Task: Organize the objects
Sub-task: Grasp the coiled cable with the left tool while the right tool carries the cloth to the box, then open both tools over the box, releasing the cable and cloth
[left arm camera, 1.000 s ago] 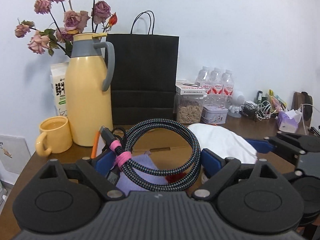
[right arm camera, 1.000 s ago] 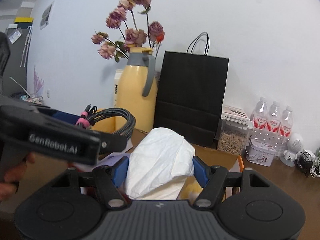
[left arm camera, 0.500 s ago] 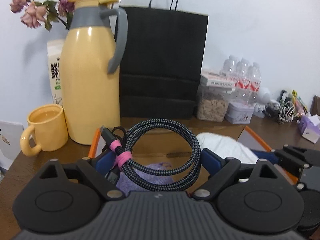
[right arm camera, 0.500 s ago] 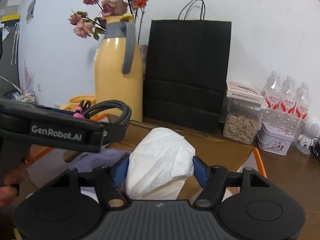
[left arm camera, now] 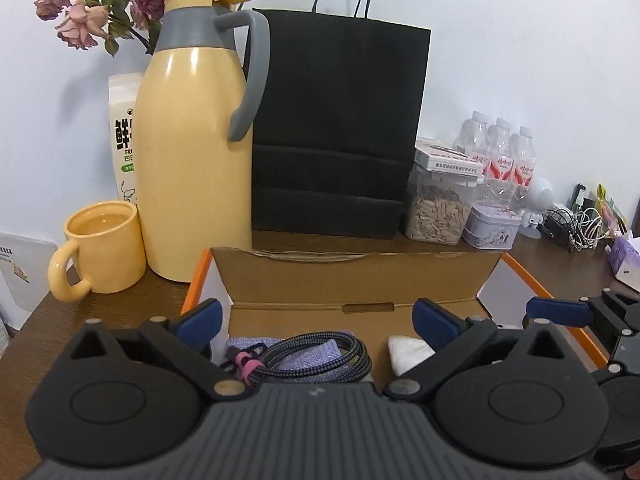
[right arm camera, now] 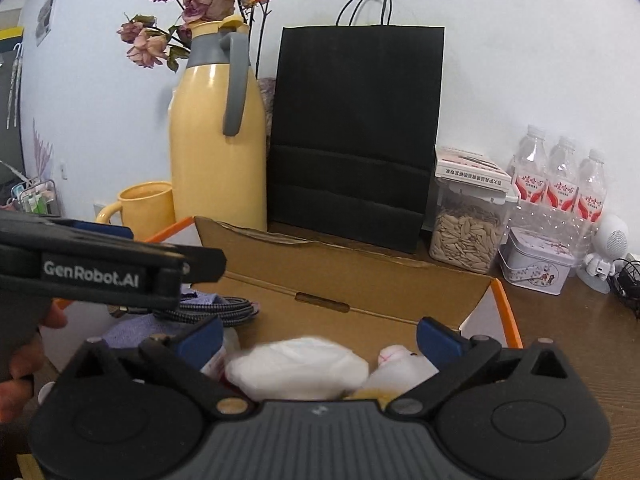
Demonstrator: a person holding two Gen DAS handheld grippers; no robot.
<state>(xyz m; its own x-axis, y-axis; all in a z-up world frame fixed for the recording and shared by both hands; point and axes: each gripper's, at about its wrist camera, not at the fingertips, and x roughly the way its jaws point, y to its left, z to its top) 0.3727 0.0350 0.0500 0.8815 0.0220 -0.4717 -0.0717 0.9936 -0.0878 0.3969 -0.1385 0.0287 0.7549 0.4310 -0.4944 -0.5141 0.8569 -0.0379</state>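
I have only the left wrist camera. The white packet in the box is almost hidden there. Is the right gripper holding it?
Observer: No. The right gripper has its jaws opening; the white packet lies loose between them in the cardboard box.
Operator: Anything beside it?
Observer: A smaller white item with a pink mark, to the right of it in the picture.
Operator: Who holds the left gripper?
Observer: A hand at the handle of the left gripper; its jaws are opening over the cable.

inside the cardboard box (left arm camera: 360, 280), a cable (left arm camera: 316, 356) lies on a cloth (left arm camera: 320, 364) at the left, a white bag (right arm camera: 296, 368) at the right; behind the box stand a jug (left arm camera: 192, 152) and paper bag (left arm camera: 336, 132).
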